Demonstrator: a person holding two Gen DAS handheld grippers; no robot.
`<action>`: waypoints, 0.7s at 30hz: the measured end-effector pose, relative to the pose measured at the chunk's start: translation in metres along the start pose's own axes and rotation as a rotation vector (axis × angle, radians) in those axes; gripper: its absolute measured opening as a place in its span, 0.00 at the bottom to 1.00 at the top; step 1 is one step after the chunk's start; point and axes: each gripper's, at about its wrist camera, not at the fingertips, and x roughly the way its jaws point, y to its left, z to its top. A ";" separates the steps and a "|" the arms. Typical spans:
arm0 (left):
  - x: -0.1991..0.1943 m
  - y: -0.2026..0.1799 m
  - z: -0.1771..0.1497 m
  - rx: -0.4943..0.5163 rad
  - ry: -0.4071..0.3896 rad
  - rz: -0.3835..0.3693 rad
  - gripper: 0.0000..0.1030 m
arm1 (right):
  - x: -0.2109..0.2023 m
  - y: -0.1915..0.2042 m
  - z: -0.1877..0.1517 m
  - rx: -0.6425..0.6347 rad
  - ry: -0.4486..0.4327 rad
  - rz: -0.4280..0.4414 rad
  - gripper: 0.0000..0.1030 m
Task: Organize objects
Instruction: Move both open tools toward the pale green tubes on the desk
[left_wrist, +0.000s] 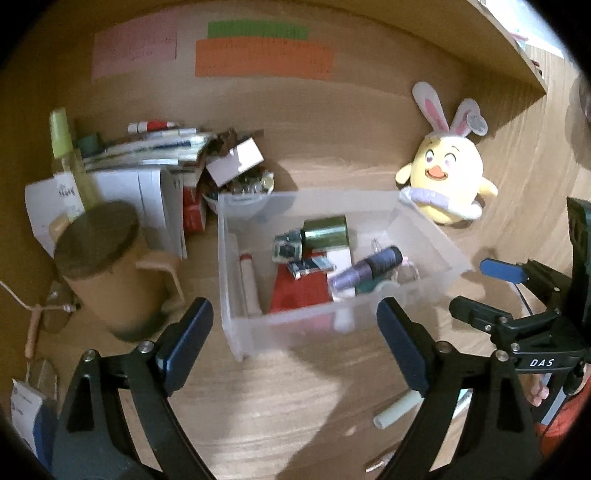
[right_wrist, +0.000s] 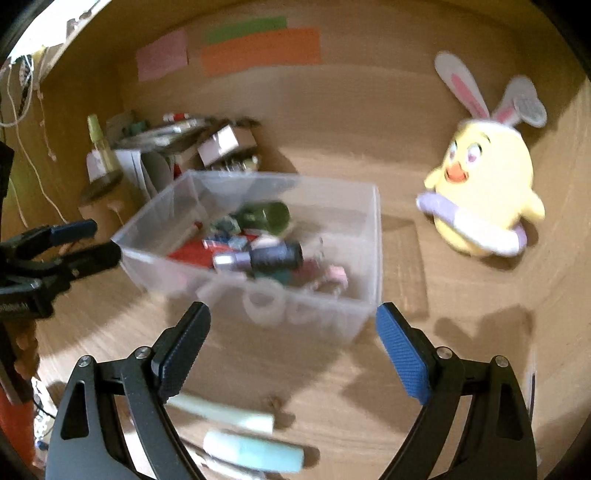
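A clear plastic bin (left_wrist: 229, 266) sits on the wooden desk and holds several small items, among them a green jar (left_wrist: 325, 232), a purple bottle (left_wrist: 365, 269) and a red box (left_wrist: 299, 291). The bin also shows in the right wrist view (right_wrist: 373, 236). My left gripper (left_wrist: 295, 339) is open and empty just in front of the bin. My right gripper (right_wrist: 291, 347) is open and empty in front of the bin; it shows at the right in the left wrist view (left_wrist: 476, 291). Two pale tubes (right_wrist: 255, 452) lie on the desk under my right gripper.
A yellow chick plush with rabbit ears (left_wrist: 447, 177) stands right of the bin. A brown lidded mug (left_wrist: 107, 266), a pile of papers and boxes (left_wrist: 166, 166) and a spray bottle (left_wrist: 64, 155) crowd the left. Coloured notes (left_wrist: 258, 55) hang on the back wall.
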 end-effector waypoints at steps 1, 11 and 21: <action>0.002 -0.001 -0.004 -0.001 0.011 -0.004 0.88 | 0.001 -0.002 -0.005 0.003 0.008 -0.005 0.87; 0.013 -0.019 -0.037 0.046 0.096 -0.044 0.88 | 0.026 -0.009 -0.041 0.011 0.173 0.078 0.55; 0.031 -0.056 -0.059 0.162 0.209 -0.128 0.88 | 0.037 0.000 -0.043 -0.077 0.229 0.093 0.20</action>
